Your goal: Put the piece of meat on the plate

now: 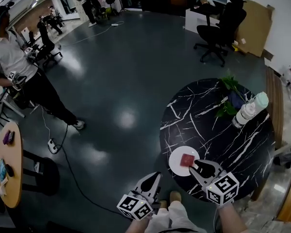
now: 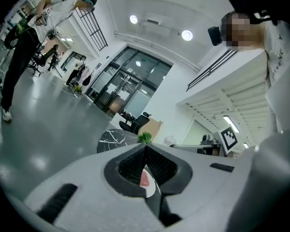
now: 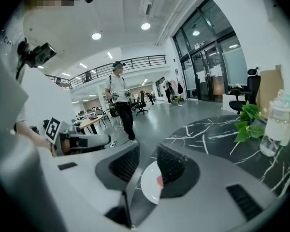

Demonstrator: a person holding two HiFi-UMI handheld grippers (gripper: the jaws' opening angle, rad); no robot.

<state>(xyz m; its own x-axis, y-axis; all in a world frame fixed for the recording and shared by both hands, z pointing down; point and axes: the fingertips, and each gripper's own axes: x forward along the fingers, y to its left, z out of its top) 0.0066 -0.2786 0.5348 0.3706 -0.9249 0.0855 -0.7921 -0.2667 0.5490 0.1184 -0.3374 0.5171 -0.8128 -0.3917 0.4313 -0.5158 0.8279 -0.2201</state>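
Two claws in my hands, left claw level beside the table, jaws together, empty, right claw tilted down over one white plate, jaws apart, empty, one piece of meat on that plate, one bottle beyond.

no word, brand name or number can be read anywhere. the only sign-like marks are square black-and-white patterns on the cube of the left gripper and on that of the right gripper; they carry no letters. any print on the bottle is too small to read.
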